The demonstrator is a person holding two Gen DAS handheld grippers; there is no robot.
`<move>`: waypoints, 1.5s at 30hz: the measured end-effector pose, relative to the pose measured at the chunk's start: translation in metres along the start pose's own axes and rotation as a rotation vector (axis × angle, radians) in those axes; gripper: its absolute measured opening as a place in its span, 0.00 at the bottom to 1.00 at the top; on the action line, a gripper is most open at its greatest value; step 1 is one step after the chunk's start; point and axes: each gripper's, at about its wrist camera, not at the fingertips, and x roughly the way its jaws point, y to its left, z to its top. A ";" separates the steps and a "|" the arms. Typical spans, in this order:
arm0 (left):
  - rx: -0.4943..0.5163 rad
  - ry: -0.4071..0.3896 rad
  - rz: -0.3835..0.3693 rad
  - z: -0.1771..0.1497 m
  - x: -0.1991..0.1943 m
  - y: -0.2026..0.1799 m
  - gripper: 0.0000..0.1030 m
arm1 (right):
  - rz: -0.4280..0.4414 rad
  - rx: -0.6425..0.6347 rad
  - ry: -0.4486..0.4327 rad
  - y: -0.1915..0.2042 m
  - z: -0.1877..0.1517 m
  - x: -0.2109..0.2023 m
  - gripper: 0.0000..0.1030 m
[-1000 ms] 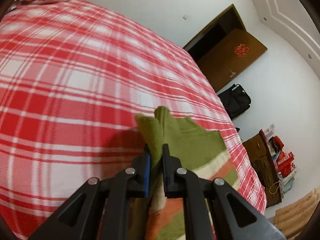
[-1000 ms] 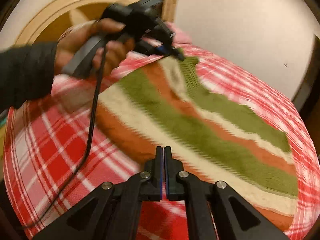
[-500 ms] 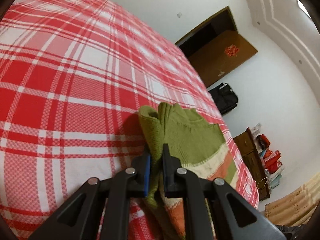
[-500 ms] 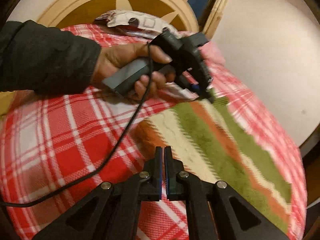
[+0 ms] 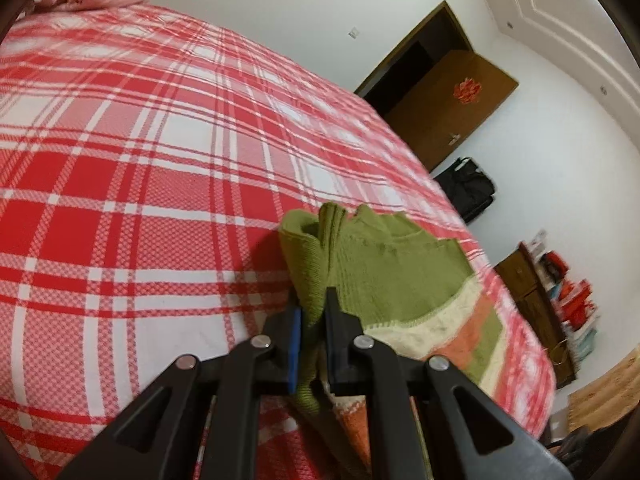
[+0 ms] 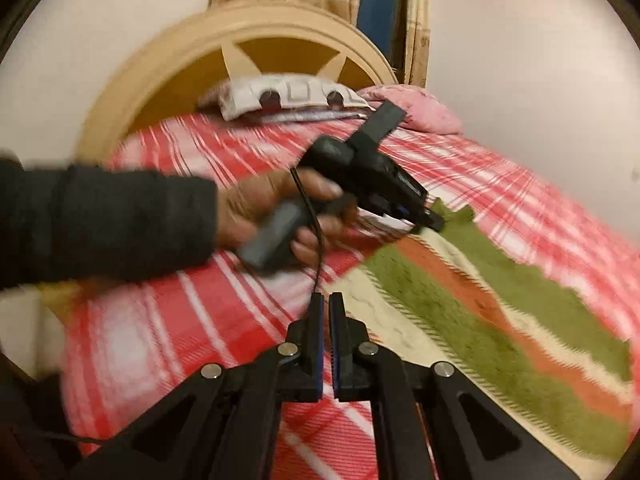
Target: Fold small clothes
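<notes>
Sweater: striped knit sweater (image 6: 492, 312) in green, cream and orange, spread flat on the bed (image 5: 132, 184) over its red plaid cover, near the edge that faces the door.
Left tongs: the left tongs (image 5: 314, 316) are closed tight on a bunched green corner of the knit, low over the cover; the cloth stands up in a small fold just past the tips.
Right tongs: the right tongs (image 6: 326, 312) are closed with nothing between them, hovering over the sweater's near edge.
Step in hand: judged as setting or carrying the pinched corner for a fold.
Doing it well: keep the pinch firm, move the corner low and level so the loose knit does not drag or skew the stripes.
Free side: open the empty tongs and take the matching corner, so both ends travel together.
Risk: a one-sided pull would likely twist the body; the knit looks soft and stretchy.
</notes>
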 end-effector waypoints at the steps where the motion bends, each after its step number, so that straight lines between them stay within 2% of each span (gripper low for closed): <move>1: 0.011 0.000 0.027 0.000 0.001 -0.003 0.10 | -0.025 0.003 -0.003 -0.001 0.000 -0.001 0.02; 3: 0.029 -0.008 0.082 -0.001 0.002 -0.007 0.11 | -0.042 0.025 -0.015 -0.006 -0.001 -0.004 0.02; 7: 0.066 -0.011 0.142 -0.004 0.004 -0.012 0.11 | 0.008 0.151 0.061 -0.027 -0.005 0.009 0.02; 9: 0.072 -0.010 0.150 -0.003 0.005 -0.013 0.11 | 0.026 0.163 0.070 -0.030 -0.009 0.009 0.02; 11: 0.075 -0.005 0.158 -0.004 0.007 -0.013 0.11 | 0.070 0.134 0.044 -0.027 -0.009 0.007 0.02; 13: 0.078 -0.005 0.163 -0.004 0.007 -0.013 0.11 | 0.073 0.128 0.009 -0.026 -0.008 0.000 0.02; 16: 0.090 -0.007 0.174 -0.005 0.007 -0.014 0.11 | 0.022 0.175 -0.012 -0.037 -0.006 -0.003 0.02; 20: 0.093 -0.008 0.179 -0.005 0.008 -0.016 0.11 | 0.011 0.210 0.010 -0.050 -0.010 -0.002 0.02; 23: 0.090 -0.008 0.179 -0.006 0.008 -0.016 0.12 | 0.048 0.170 0.009 -0.049 -0.009 -0.004 0.02; 25: 0.089 -0.008 0.183 -0.006 0.008 -0.016 0.12 | 0.164 0.196 0.020 -0.054 -0.009 -0.003 0.02; 28: 0.094 -0.009 0.188 -0.006 0.008 -0.017 0.12 | 0.090 0.188 0.024 -0.058 -0.011 -0.004 0.03; 29: 0.094 -0.008 0.189 -0.006 0.008 -0.017 0.12 | 0.089 0.198 0.013 -0.062 -0.011 -0.005 0.07; 31: 0.095 -0.007 0.190 -0.006 0.009 -0.017 0.12 | 0.039 0.209 0.007 -0.071 -0.012 -0.008 0.66; 32: 0.095 -0.006 0.189 -0.006 0.009 -0.017 0.12 | 0.016 0.208 -0.009 -0.074 -0.012 -0.013 0.77; 33: 0.093 -0.007 0.188 -0.006 0.009 -0.017 0.12 | 0.025 0.228 -0.010 -0.078 -0.011 -0.015 0.97; 37: 0.094 -0.007 0.191 -0.006 0.009 -0.017 0.12 | -0.034 0.245 0.014 -0.093 -0.009 -0.017 0.99; 40: 0.074 -0.002 0.173 -0.004 0.009 -0.014 0.12 | -0.031 0.264 -0.037 -0.103 -0.010 -0.025 0.99; 42: 0.043 0.011 0.154 -0.002 0.007 -0.009 0.12 | -0.124 0.245 -0.049 -0.098 -0.008 -0.026 0.99; 43: 0.046 0.015 0.151 -0.002 0.007 -0.010 0.12 | -0.159 0.208 -0.041 -0.091 -0.005 -0.023 0.99; 45: 0.077 0.028 0.157 -0.001 0.009 -0.014 0.12 | -0.142 0.074 0.022 -0.066 -0.001 -0.009 0.99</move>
